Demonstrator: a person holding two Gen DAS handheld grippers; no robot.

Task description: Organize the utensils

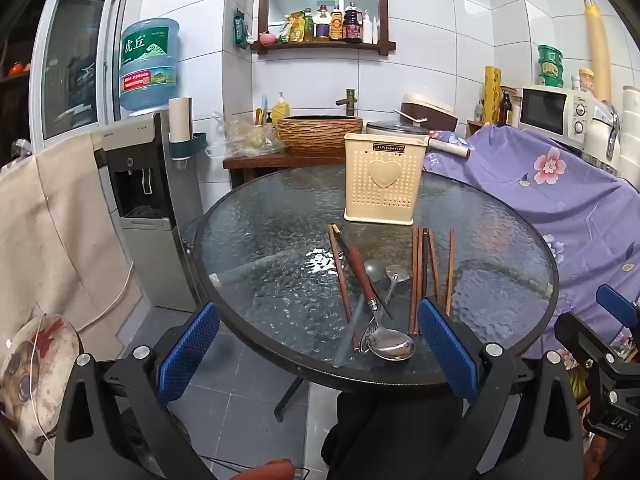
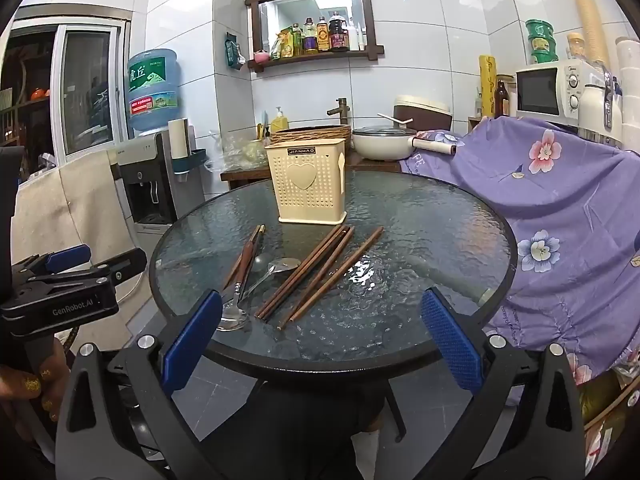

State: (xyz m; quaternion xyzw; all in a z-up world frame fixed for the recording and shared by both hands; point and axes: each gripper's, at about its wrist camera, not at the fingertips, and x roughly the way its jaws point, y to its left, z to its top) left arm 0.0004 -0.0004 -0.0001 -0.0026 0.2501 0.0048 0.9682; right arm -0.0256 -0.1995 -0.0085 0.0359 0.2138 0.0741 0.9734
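A cream perforated utensil holder (image 1: 383,178) (image 2: 307,182) stands upright at the far side of a round glass table (image 1: 260,240) (image 2: 420,220). In front of it lie several brown chopsticks (image 1: 434,270) (image 2: 316,272), a wood-handled utensil (image 1: 360,270) (image 2: 245,258), a large steel spoon (image 1: 390,346) (image 2: 231,318) and two smaller steel spoons (image 1: 394,276) (image 2: 280,265). My left gripper (image 1: 318,350) is open and empty, at the near table edge. My right gripper (image 2: 322,334) is open and empty, at the near edge. The left gripper also shows at the left of the right wrist view (image 2: 72,272).
A purple floral cloth (image 1: 560,184) (image 2: 560,208) covers something right of the table. A water dispenser (image 1: 148,200) (image 2: 152,184) stands to the left. A wooden counter with a basin (image 1: 320,132), a pot (image 2: 382,142) and a microwave (image 1: 554,110) lies behind.
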